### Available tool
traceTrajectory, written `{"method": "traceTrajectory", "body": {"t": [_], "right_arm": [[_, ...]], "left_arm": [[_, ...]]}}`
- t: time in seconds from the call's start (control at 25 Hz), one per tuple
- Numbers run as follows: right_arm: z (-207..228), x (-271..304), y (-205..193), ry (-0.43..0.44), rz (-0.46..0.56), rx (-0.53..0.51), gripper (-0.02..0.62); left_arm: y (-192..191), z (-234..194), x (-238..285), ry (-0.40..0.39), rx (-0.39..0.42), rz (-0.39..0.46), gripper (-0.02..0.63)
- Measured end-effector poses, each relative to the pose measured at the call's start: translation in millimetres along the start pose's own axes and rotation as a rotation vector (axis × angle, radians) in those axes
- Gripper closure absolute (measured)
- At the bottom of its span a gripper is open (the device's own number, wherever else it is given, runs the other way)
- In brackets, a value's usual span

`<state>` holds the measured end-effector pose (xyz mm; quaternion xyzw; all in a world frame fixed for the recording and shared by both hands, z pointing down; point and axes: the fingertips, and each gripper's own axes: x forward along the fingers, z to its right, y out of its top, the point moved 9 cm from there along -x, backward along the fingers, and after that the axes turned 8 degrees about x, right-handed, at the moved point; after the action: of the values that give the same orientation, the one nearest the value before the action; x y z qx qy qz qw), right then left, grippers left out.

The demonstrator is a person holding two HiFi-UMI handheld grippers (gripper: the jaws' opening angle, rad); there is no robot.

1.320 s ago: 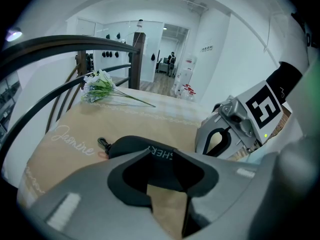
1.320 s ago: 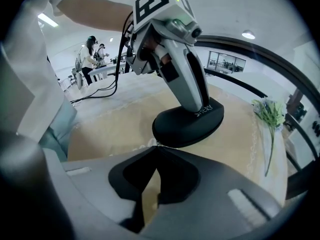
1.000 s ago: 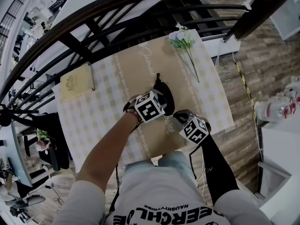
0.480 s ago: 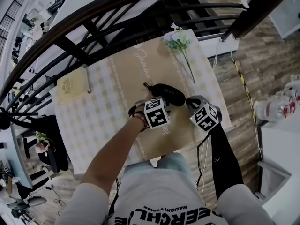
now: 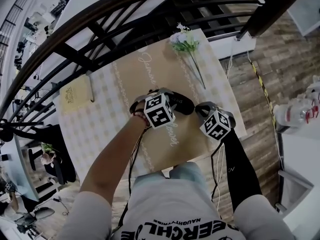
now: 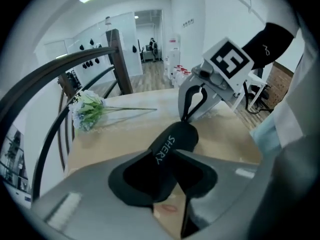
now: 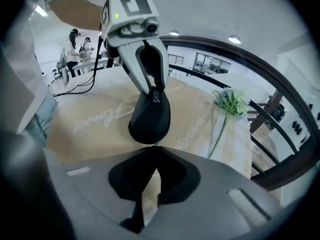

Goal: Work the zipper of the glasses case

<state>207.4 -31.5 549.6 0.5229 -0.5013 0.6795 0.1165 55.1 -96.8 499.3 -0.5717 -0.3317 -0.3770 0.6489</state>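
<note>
Head view, scene: a tabletop (image 5: 100, 119) seen from above, with a person's two arms reaching in.
Head view, case: a black case (image 5: 182, 103) at mid-tabletop, between the left hand-held gripper (image 5: 167, 101) and the right hand-held gripper (image 5: 198, 108).
Head view, count: one case, two hand-held grippers, one bunch of flowers (image 5: 184, 40) at the far edge, one book (image 5: 75, 90) at the left.
Left gripper view, grip: the jaws are clamped on one end of the case. The lettered side faces the camera and the right hand-held gripper is at the far end.
Right gripper view, grip: the jaws are fully together at the case's near tip, apparently pinching the small pull (image 7: 156, 143).
Step in hand: the case looks braced and the pull caught, so the zipper seems ready to be drawn.
Next move: likely a steady pull along the zipper's curve while the left grip holds the case firm, as the small pull could slip free.
</note>
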Motion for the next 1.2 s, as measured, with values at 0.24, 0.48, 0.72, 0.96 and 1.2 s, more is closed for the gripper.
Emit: {"method": "traceTrajectory", "body": {"t": [0.24, 0.48, 0.72, 0.96, 1.2], "right_arm": [[4, 4, -2, 0.021, 0.006, -0.031, 0.565], [3, 1, -4, 0.026, 0.021, -0.024, 0.565], [-2, -1, -5, 0.041, 0.015, -0.028, 0.565], [-11, -2, -5, 0.038, 0.009, -0.015, 0.565], [-19, -5, -5, 0.018, -0.004, 0.023, 0.565]], "left_arm": [[-3, -4, 6, -0.011, -0.029, 0.011, 0.485], [-3, -6, 6, -0.021, -0.042, 0.008, 0.485], [-4, -6, 7, -0.020, -0.043, 0.015, 0.486], [-5, -5, 6, -0.019, -0.038, 0.019, 0.485], [-4, -4, 6, -0.017, -0.032, 0.029, 0.486]]}}
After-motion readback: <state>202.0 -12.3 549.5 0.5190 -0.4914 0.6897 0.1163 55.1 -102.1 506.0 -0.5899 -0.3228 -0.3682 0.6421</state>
